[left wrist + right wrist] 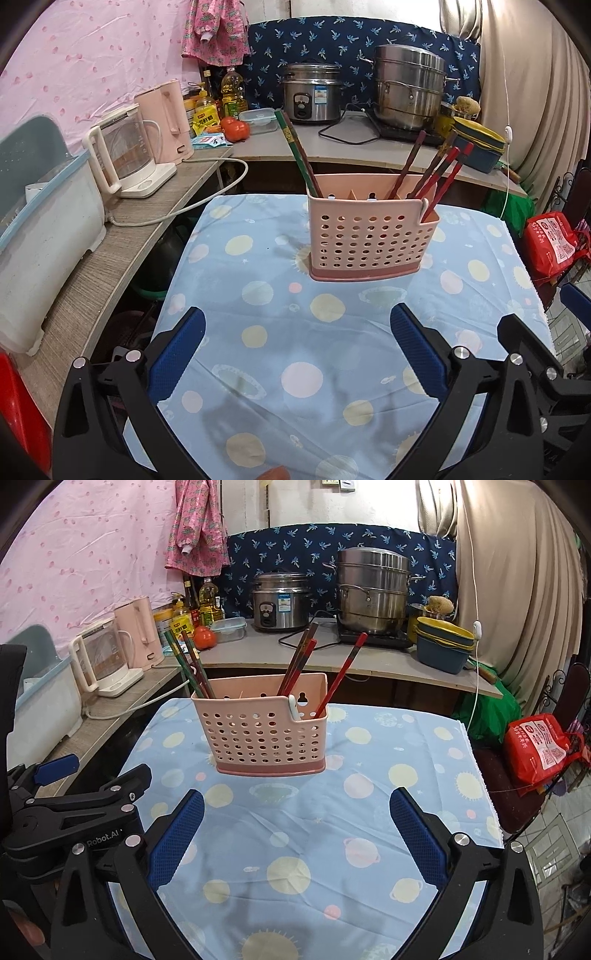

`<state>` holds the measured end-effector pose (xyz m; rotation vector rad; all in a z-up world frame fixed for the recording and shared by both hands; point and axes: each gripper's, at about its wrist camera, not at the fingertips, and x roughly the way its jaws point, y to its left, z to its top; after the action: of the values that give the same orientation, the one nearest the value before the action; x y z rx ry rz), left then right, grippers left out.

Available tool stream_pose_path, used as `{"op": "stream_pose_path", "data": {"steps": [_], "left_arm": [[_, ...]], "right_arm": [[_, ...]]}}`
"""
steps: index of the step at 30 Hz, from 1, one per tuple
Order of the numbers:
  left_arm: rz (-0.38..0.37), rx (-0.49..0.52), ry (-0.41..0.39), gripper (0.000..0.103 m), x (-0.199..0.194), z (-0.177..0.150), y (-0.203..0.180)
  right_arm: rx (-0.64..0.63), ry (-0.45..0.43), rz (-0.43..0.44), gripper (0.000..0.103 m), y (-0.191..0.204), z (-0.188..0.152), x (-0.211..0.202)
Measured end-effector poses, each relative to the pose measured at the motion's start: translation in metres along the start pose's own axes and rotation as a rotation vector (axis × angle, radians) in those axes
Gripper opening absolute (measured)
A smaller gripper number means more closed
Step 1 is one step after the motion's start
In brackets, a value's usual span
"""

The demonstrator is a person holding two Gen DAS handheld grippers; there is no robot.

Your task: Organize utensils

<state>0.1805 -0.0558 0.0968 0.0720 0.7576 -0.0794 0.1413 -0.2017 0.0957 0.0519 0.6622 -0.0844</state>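
A pink perforated utensil holder (369,236) stands upright on the blue dotted tablecloth (295,350); it also shows in the right wrist view (264,731). Green chopsticks (299,155) lean in its left compartment, red and brown chopsticks (439,170) in its right one. In the right wrist view the green chopsticks (184,664) and red chopsticks (343,668) stand the same way. My left gripper (297,332) is open and empty, short of the holder. My right gripper (297,812) is open and empty, also short of it. The left gripper's body (74,812) shows at the right view's left edge.
A counter (332,147) behind the table carries a rice cooker (314,94), steel steamer pot (410,88), kettles (125,151), tomato (234,129) and bottles. A dish rack (40,229) sits left. A red bag (550,243) lies right of the table.
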Motion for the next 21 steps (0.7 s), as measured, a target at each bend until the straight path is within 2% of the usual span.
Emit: {"op": "stream_pose_path", "data": {"steps": [21], "left_arm": [[0.046,0.017,0.021,0.096,-0.0016,-0.0053,-0.0023]], "right_arm": [[-0.011,0.021,0.001,0.097,0.0021,-0.0081,-0.0002]]}}
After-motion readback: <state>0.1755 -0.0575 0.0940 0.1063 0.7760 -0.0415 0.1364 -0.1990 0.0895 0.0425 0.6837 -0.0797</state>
